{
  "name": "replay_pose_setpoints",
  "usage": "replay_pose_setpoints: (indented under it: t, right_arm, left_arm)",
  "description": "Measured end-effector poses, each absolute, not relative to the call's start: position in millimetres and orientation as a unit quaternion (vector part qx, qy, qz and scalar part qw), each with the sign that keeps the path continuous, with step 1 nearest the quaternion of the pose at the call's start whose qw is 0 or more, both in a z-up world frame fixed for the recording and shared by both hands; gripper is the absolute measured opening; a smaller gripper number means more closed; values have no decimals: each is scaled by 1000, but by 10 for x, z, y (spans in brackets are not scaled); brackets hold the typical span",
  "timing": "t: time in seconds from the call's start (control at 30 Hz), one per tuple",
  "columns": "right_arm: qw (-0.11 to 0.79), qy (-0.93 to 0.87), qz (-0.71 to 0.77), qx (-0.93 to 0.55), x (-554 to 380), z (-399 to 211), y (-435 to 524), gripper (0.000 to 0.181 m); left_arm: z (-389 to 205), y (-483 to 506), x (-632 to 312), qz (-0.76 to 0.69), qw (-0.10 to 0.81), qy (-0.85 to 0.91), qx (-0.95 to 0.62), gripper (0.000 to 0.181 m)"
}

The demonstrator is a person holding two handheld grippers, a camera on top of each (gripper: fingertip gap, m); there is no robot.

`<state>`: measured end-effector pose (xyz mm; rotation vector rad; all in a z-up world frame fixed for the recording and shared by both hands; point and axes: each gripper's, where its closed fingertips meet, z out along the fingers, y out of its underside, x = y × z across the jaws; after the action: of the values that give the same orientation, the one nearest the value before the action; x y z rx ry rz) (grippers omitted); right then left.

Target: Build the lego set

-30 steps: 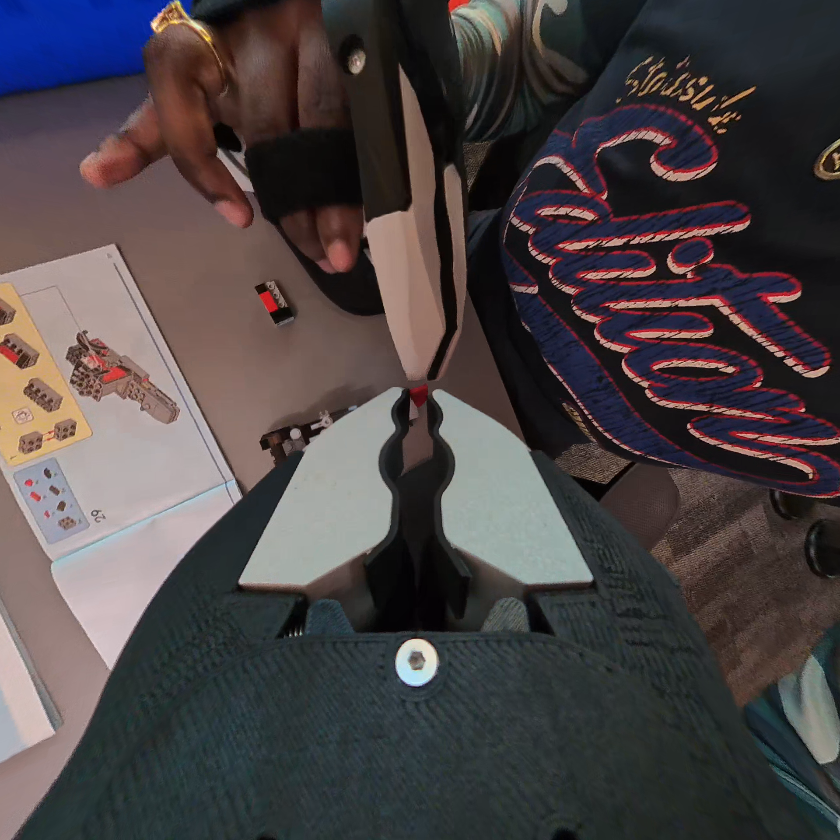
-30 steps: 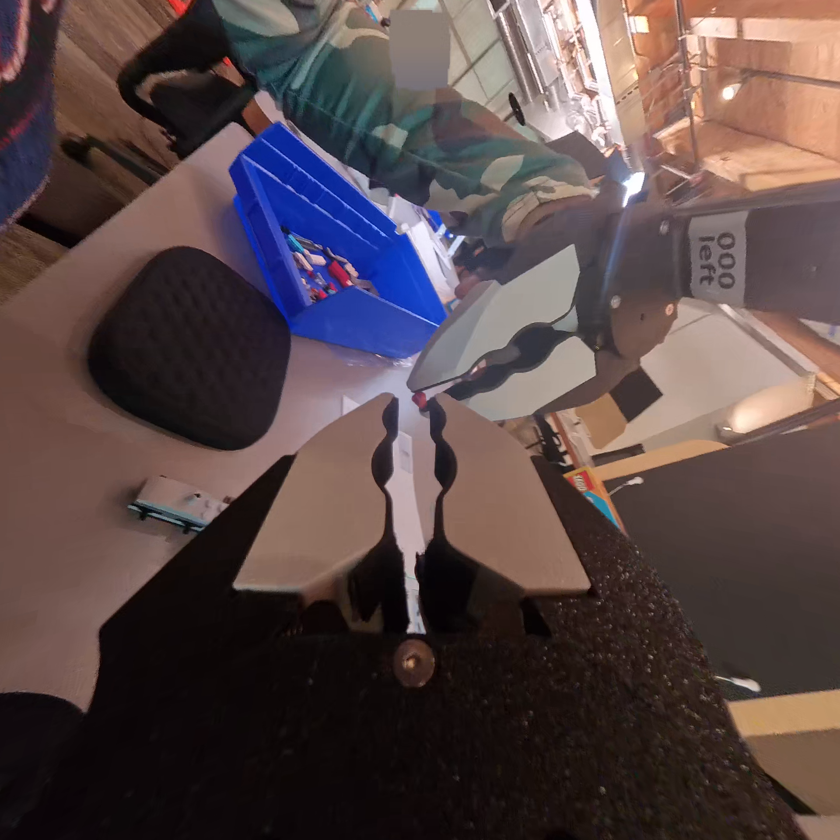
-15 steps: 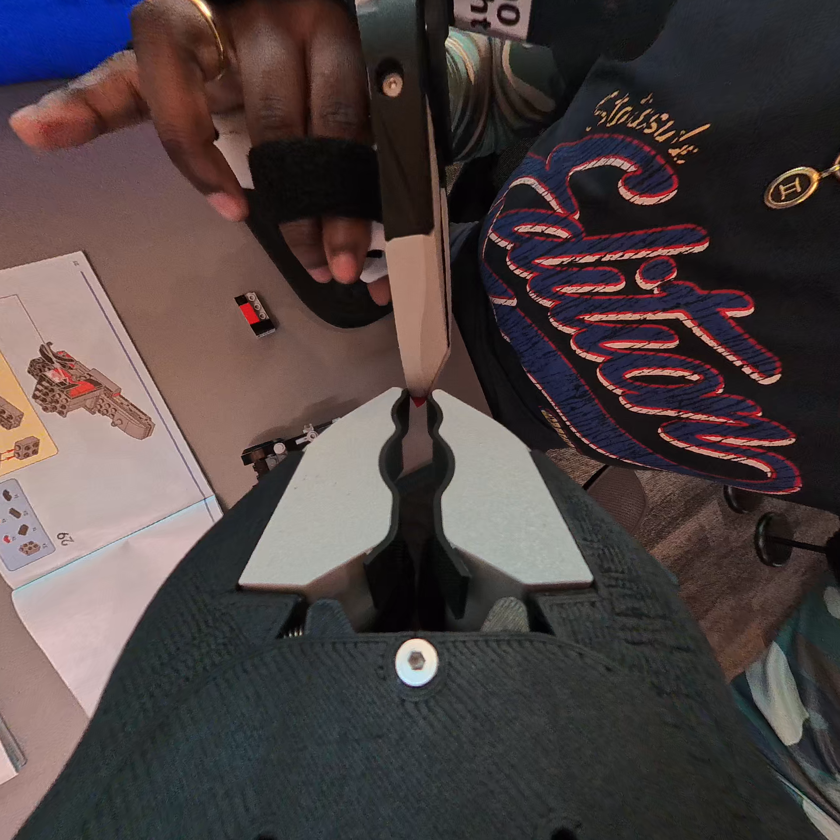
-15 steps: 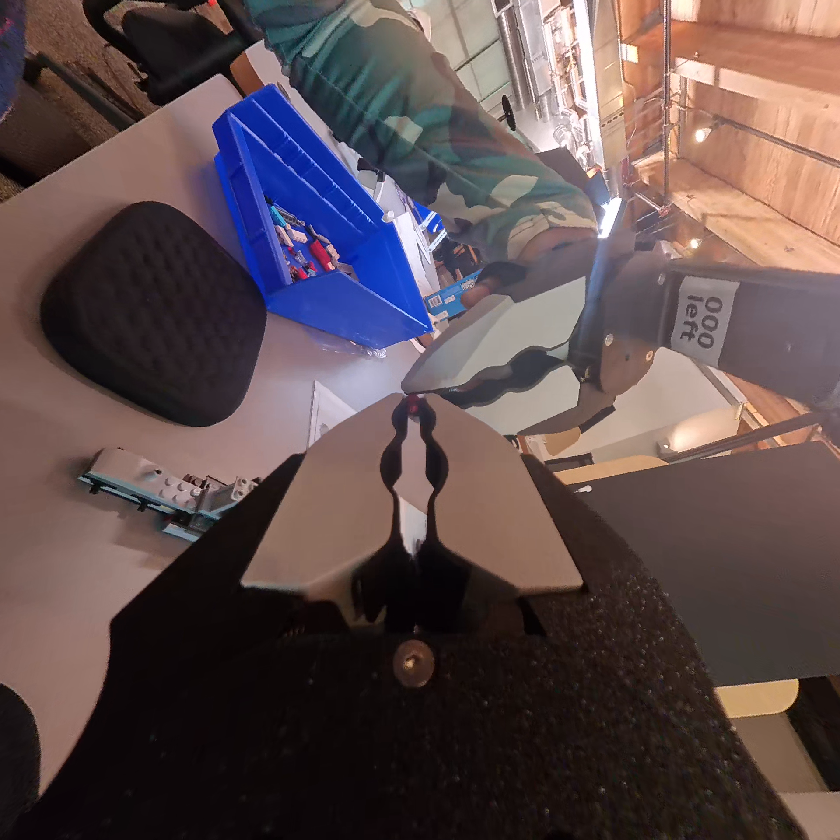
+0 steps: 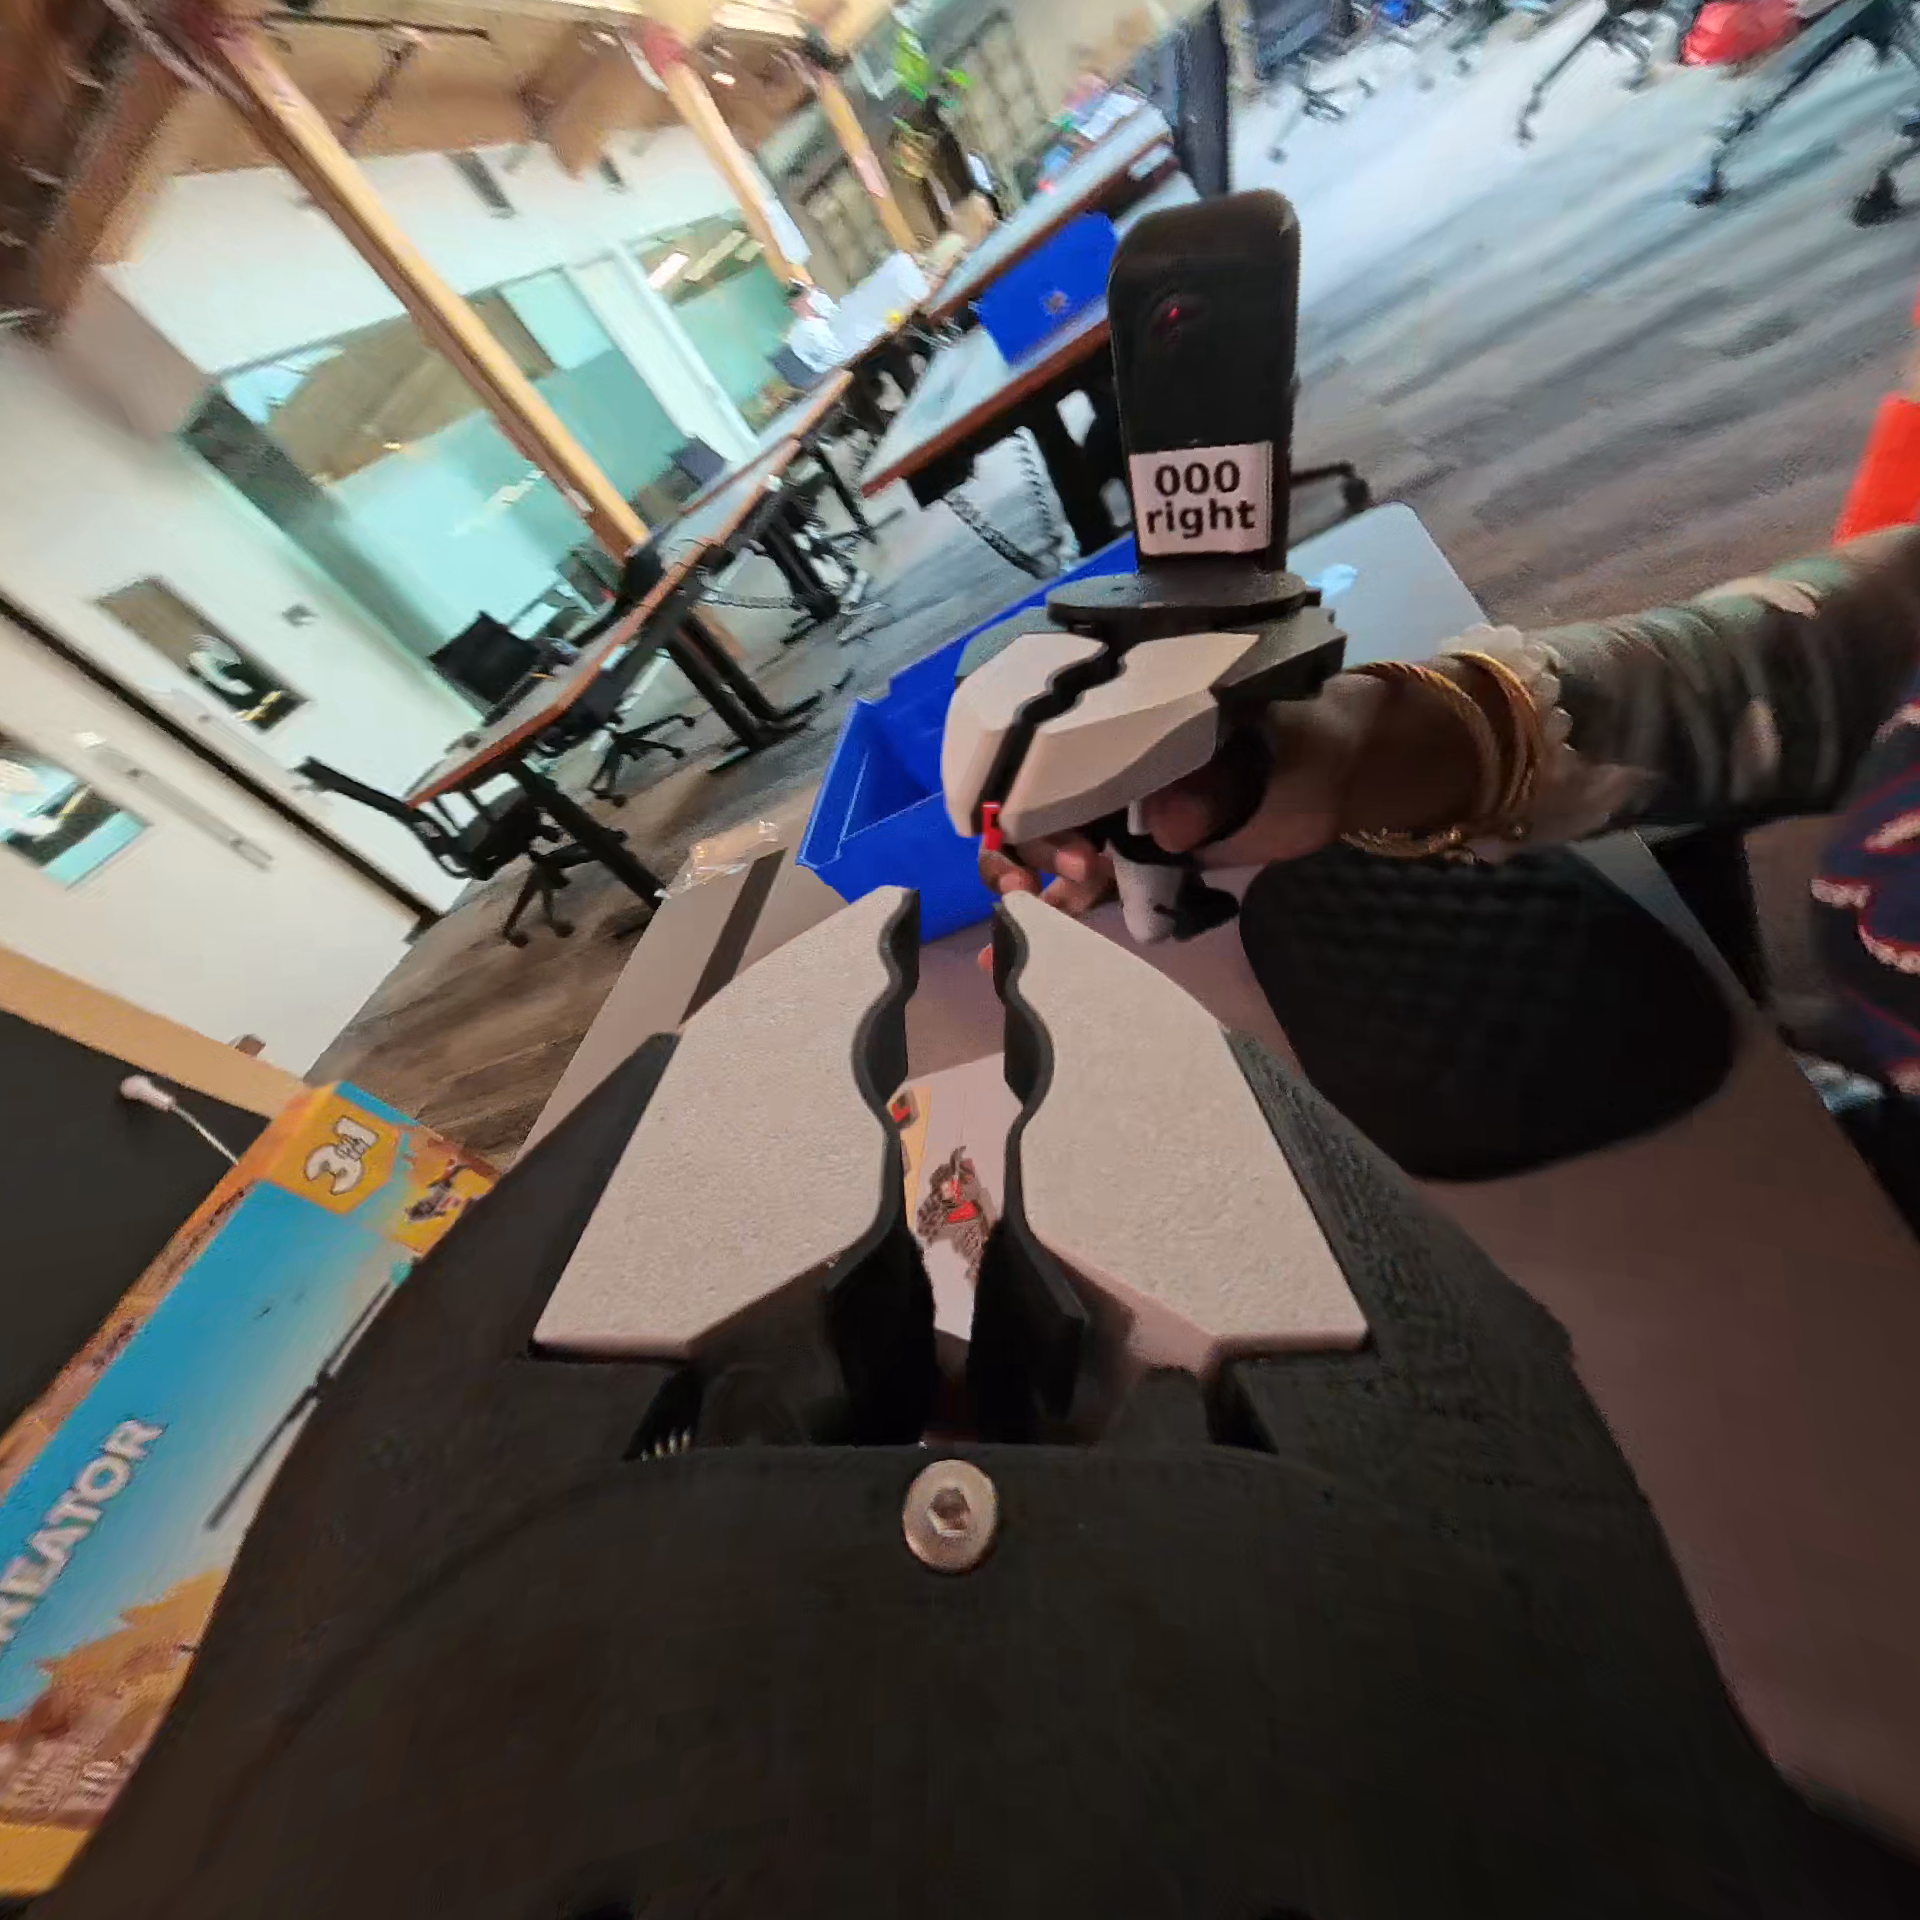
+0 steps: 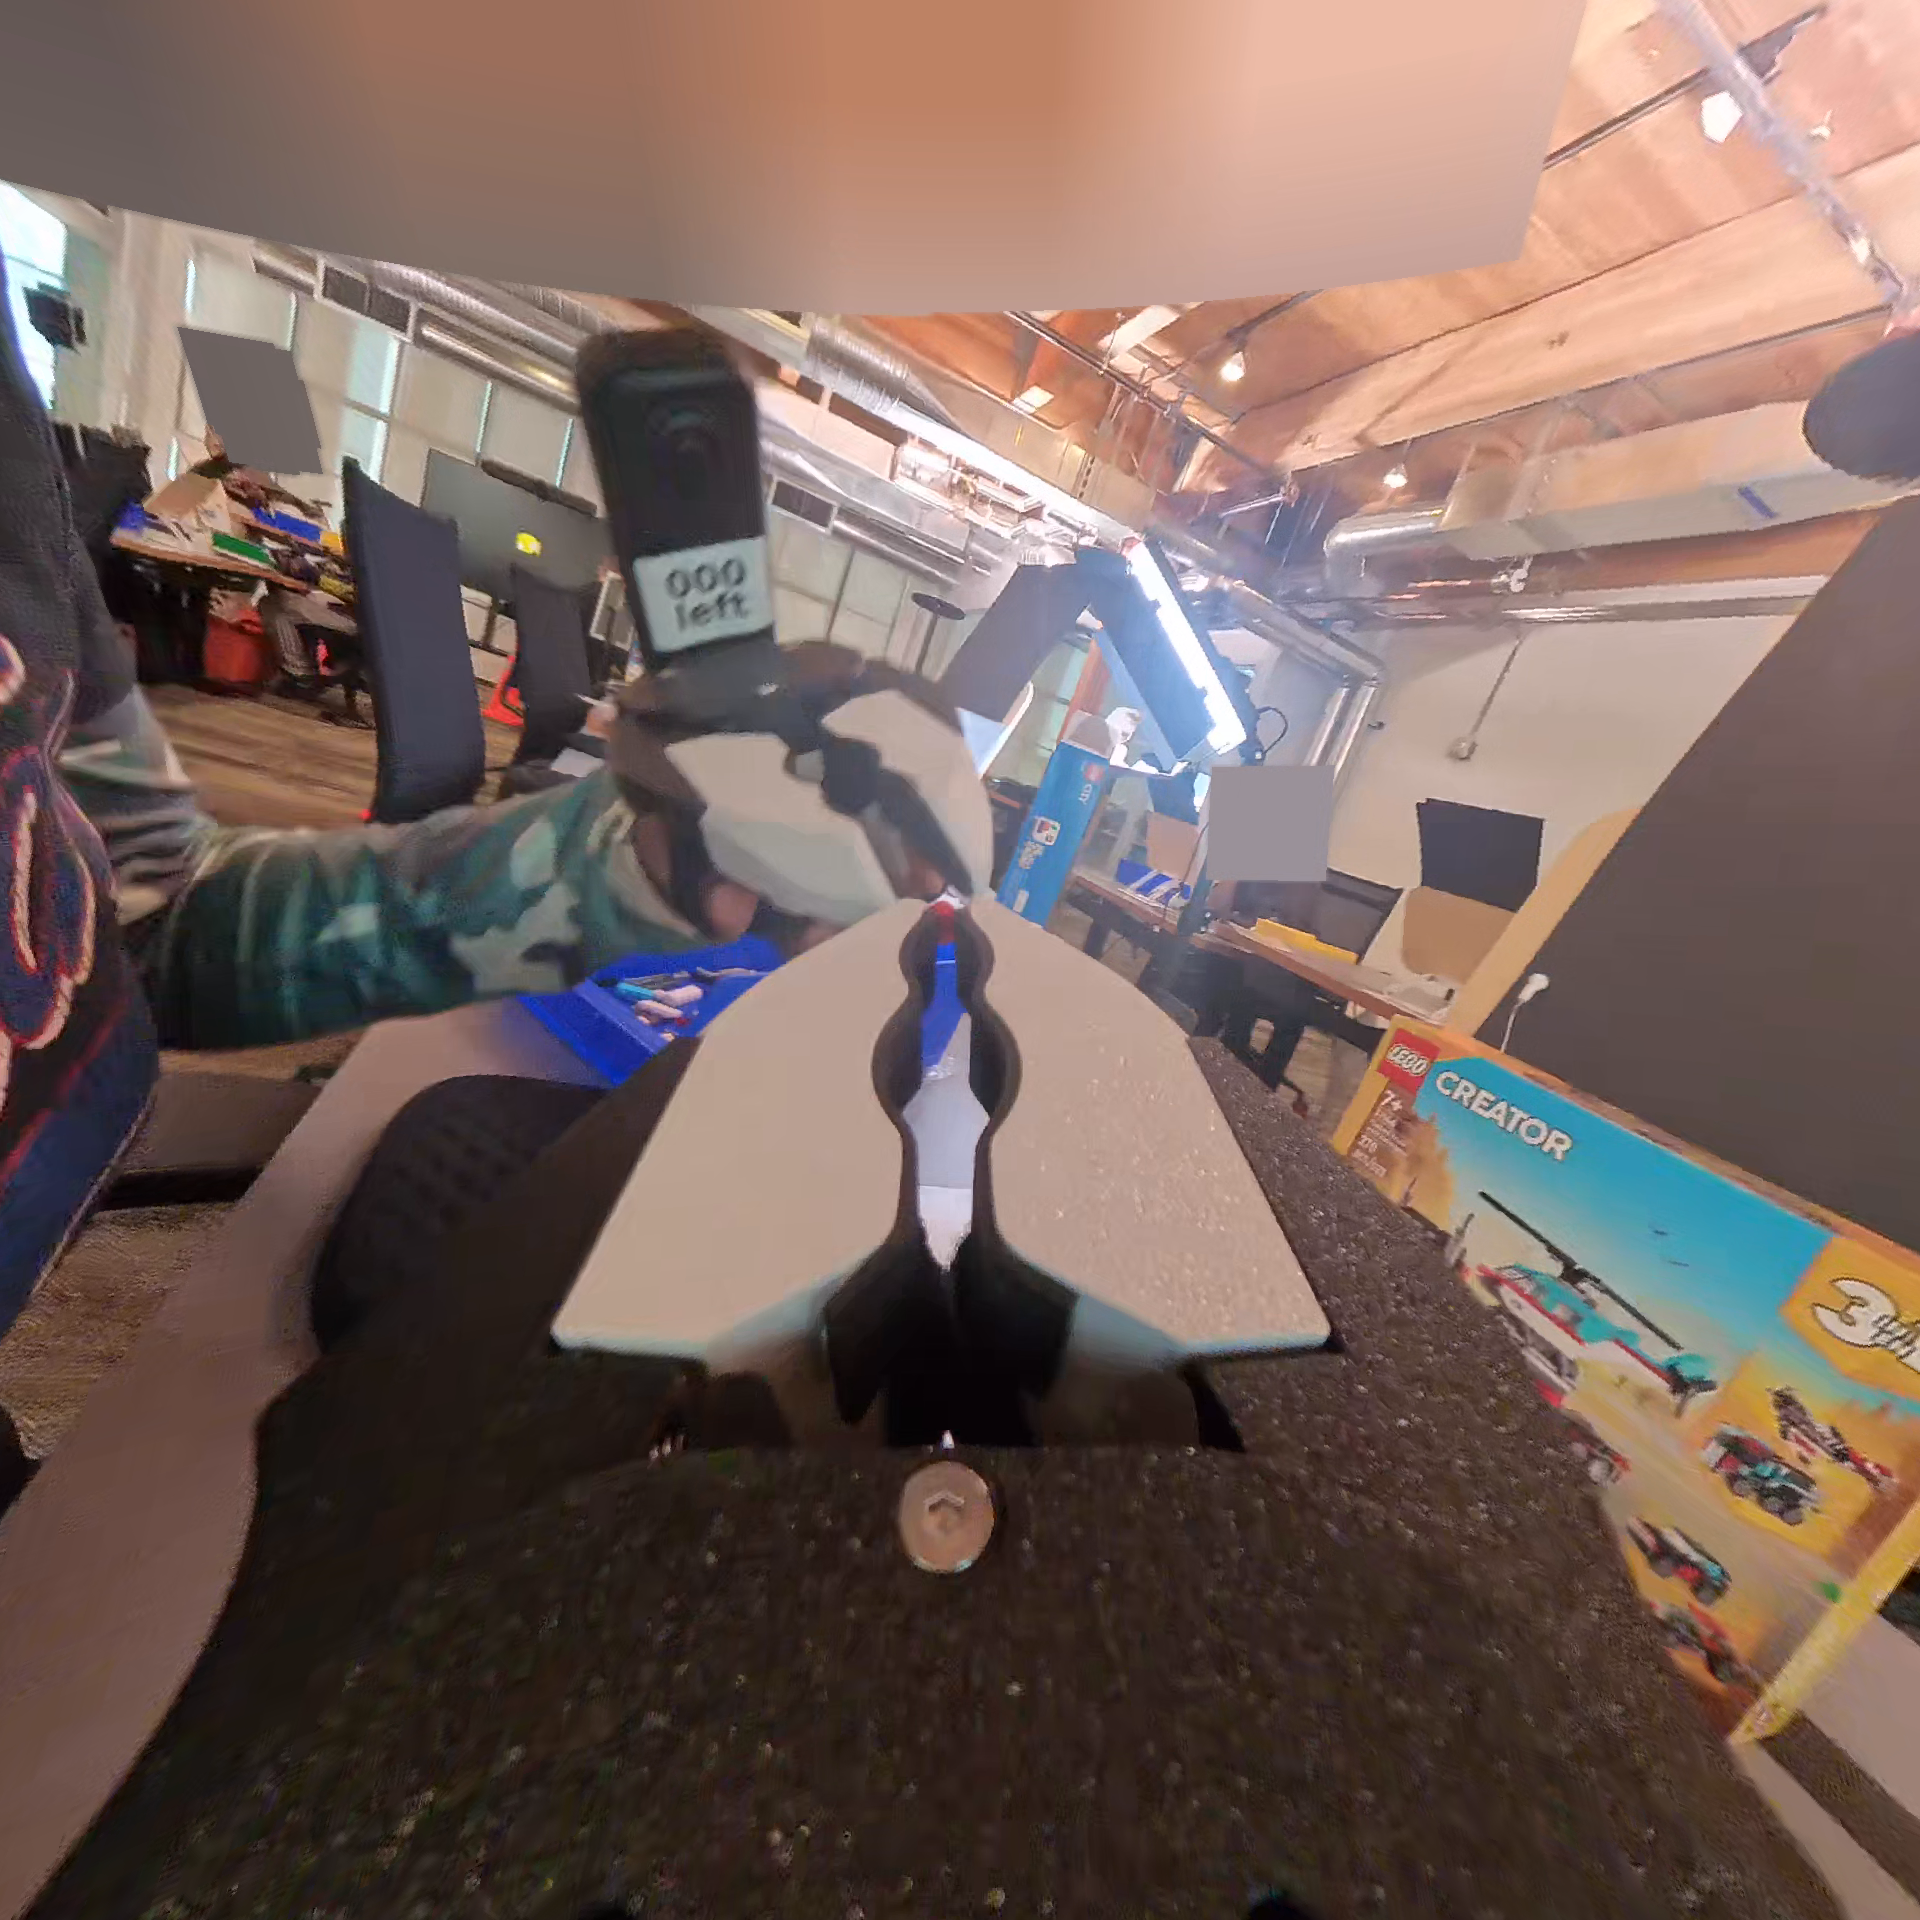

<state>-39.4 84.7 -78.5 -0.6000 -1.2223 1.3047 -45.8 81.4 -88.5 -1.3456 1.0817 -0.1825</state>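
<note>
Ahead of the left gripper (image 5: 948, 920), in the left wrist view, its two grey fingers stand a small way apart with nothing between them. Beyond and slightly right of its tips, the right gripper (image 5: 987, 821) is held up by a hand (image 5: 1340, 769) and pinches a tiny red lego piece (image 5: 989, 821) at its very tips. A blue bin (image 5: 883, 821) sits behind that gripper, a black textured pad (image 5: 1486, 997) lies to the right, and an instruction booklet (image 5: 951, 1205) shows on the table through the gap in the fingers. A lego box (image 5: 208, 1351) stands at lower left.

From the right wrist view, the right gripper (image 6: 943, 912) is nearly closed, its tips nipping the red lego piece (image 6: 943, 910). The left gripper (image 6: 935, 862) hangs just beyond, close to the piece; blur hides its jaw gap here. The blue bin (image 6: 623, 1013) lies to the left below, the lego box (image 6: 1621, 1299) to the right.

The piece looks very light, rigid and smooth, so it likely slips or flicks away under a skewed squeeze. Taking it across its flat opposite faces, squarely at the fingertips, seems safest.
</note>
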Motion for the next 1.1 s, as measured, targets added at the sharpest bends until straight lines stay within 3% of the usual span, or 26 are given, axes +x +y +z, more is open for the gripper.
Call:
replay_pose_setpoints:
  t: [0.3, 1.1]
  right_arm:
    - [564, -556, 550, -264, -427, -863, 778, 3]
    - [516, -542, 609, -264, -465, -904, 725, 3]
  left_arm:
    - [-1003, 816, -325, -112, 674, 415, -600, 4]
    - [-993, 743, -364, -186, 675, 416, -580, 3]
